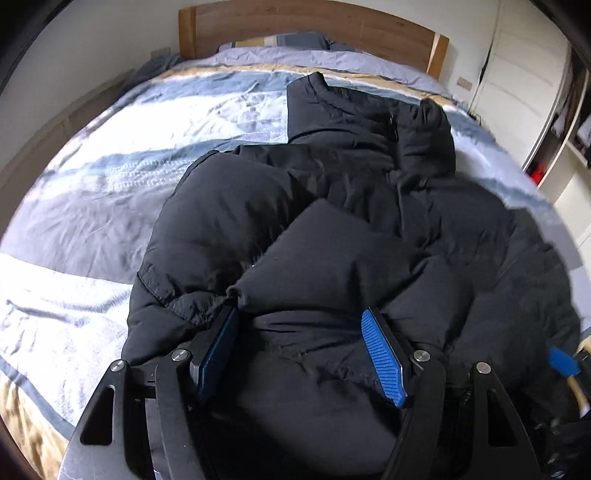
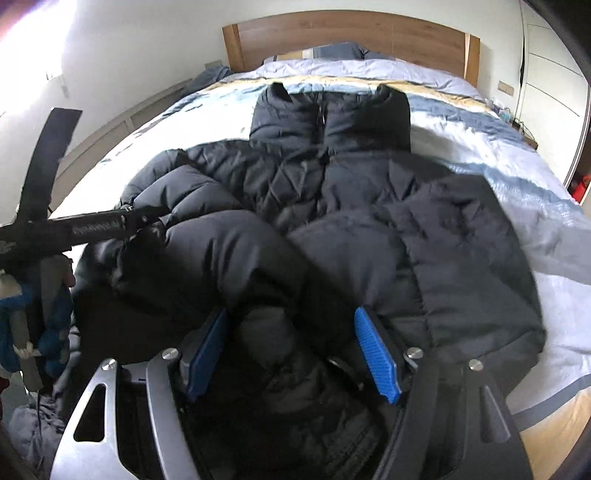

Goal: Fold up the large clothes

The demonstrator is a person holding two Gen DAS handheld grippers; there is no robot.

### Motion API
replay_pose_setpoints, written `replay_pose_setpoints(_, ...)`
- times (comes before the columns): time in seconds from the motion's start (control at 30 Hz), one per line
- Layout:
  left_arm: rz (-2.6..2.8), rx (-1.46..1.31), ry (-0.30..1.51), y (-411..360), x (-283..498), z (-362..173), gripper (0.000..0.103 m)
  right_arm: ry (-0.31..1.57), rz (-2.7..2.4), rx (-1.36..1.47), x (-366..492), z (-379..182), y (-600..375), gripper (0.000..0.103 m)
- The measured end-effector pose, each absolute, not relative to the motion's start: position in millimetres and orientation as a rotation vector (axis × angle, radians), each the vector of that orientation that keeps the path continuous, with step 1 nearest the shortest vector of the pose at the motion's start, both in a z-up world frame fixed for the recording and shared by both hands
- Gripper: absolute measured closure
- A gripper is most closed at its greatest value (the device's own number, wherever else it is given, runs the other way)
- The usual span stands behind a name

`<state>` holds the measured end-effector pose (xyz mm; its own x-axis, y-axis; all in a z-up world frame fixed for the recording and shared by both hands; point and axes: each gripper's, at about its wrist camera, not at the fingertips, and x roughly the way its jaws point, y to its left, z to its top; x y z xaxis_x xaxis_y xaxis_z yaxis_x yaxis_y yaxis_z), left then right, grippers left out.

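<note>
A large black puffer jacket (image 1: 332, 229) lies on the bed, collar toward the headboard; it also shows in the right wrist view (image 2: 332, 206). Both sleeves are folded in across its body. My left gripper (image 1: 301, 332) has its blue-padded jaws spread wide, with the jacket's bulky lower hem bunched between them. My right gripper (image 2: 291, 332) is spread the same way around the lower hem, further right. The left gripper's body (image 2: 85, 227) shows at the left of the right wrist view. Whether the pads press the fabric is unclear.
The bed (image 1: 110, 177) has a striped blue, white and tan cover, pillows (image 1: 280, 40) and a wooden headboard (image 1: 295, 26). A white wardrobe (image 1: 524, 74) stands to the right. A low wooden ledge (image 2: 140, 114) runs along the left.
</note>
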<state>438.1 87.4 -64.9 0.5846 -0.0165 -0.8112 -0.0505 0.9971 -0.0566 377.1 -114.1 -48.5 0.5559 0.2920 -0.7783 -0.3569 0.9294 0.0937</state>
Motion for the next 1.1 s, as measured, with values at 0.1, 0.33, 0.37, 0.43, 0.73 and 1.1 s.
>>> replay_pose_setpoints(0.1,0.043,-0.035,0.902,81.0,422.2,-56.1,0.035,0.891,0.399,-0.07,371.4,-40.1,-118.9,0.034)
replay_pose_setpoints(0.33,0.05,-0.035,0.843,74.9,374.3,-41.2,0.035,0.862,0.434,-0.091,342.2,-28.0,-130.3,0.034)
replay_pose_setpoints(0.37,0.047,-0.04,0.845,73.8,369.7,-42.4,0.035,0.867,0.428,-0.103,340.6,-30.3,-131.2,0.034)
replay_pose_setpoints(0.43,0.044,-0.041,0.851,70.9,365.1,-45.9,0.035,0.886,0.423,-0.108,339.7,-37.4,-134.7,0.034)
replay_pose_setpoints(0.73,0.027,-0.041,0.864,62.9,343.8,-45.2,0.035,0.905,0.39,-0.089,335.5,-40.5,-140.2,0.034)
replay_pose_setpoints(1.1,0.037,-0.045,0.81,58.9,308.2,-16.5,0.035,0.918,0.34,-0.094,305.8,-32.8,-158.3,0.034)
